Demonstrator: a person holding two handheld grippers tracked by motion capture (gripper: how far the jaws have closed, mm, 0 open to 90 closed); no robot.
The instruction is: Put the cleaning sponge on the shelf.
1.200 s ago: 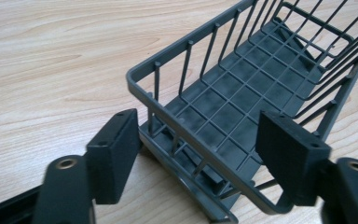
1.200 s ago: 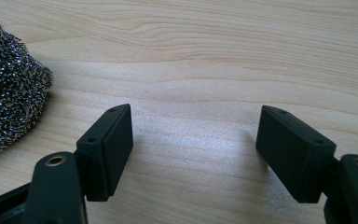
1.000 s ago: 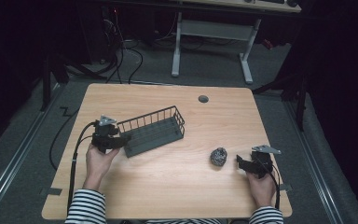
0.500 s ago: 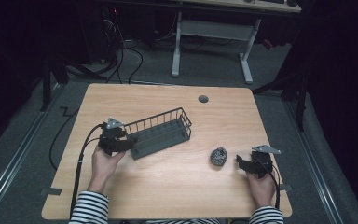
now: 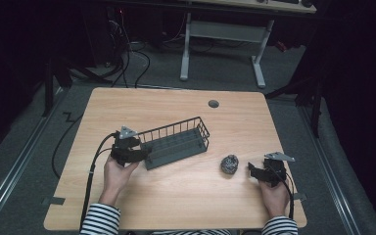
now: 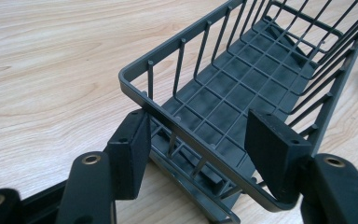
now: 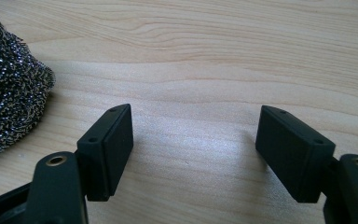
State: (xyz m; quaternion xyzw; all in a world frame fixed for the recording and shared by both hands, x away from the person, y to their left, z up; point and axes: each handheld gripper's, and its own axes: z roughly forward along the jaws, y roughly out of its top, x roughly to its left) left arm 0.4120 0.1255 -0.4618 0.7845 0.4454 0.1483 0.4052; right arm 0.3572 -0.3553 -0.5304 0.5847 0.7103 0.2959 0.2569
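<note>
Straddling the wire basket (image 6: 261, 79) at its near-end rim, mid-table toward the left edge, the left gripper (image 6: 200, 149) gapes; squeeze squarely on that rim. Right gripper (image 7: 193, 149) spread too, empty, steel scourer (image 7: 9, 84) just beside it.

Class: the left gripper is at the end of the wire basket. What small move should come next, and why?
Probably close the left gripper. Its jaws stand open on either side of the wire basket's end rim, one outside and one inside, so closing should grip the rim. The right gripper rests open beside the steel scourer.
</note>
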